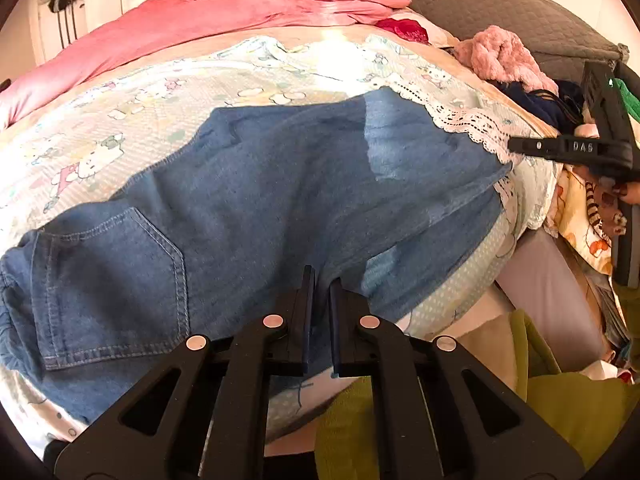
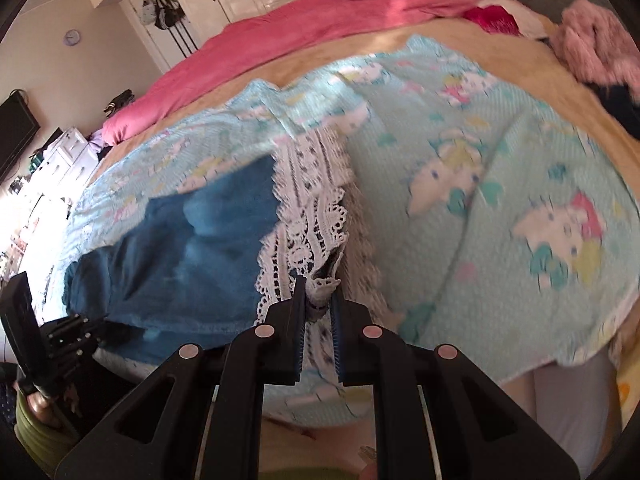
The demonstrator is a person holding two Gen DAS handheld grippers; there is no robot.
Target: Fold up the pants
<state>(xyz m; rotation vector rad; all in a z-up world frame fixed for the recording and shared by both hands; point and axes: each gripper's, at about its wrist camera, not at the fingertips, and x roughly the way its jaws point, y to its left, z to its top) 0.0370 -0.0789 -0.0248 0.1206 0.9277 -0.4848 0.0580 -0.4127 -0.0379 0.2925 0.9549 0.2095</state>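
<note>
The blue denim pants [image 1: 256, 208] lie spread flat on a pale cartoon-print blanket with a white lace edge [image 1: 140, 120] on the bed, their stitched back pocket [image 1: 112, 280] at nine o'clock in the left wrist view. The left hand-held gripper [image 1: 320, 280] sits at six o'clock over the denim, its jaws a narrow slot apart with pants fabric between them; whether it pinches the cloth I cannot tell. A pink quilt [image 1: 224, 12] lies at twelve o'clock. At three o'clock, the right hand-held gripper [image 2: 318, 292] has its jaws nearly together, pinching the blanket's lace trim [image 2: 312, 240] just beside the pants' hem.
</note>
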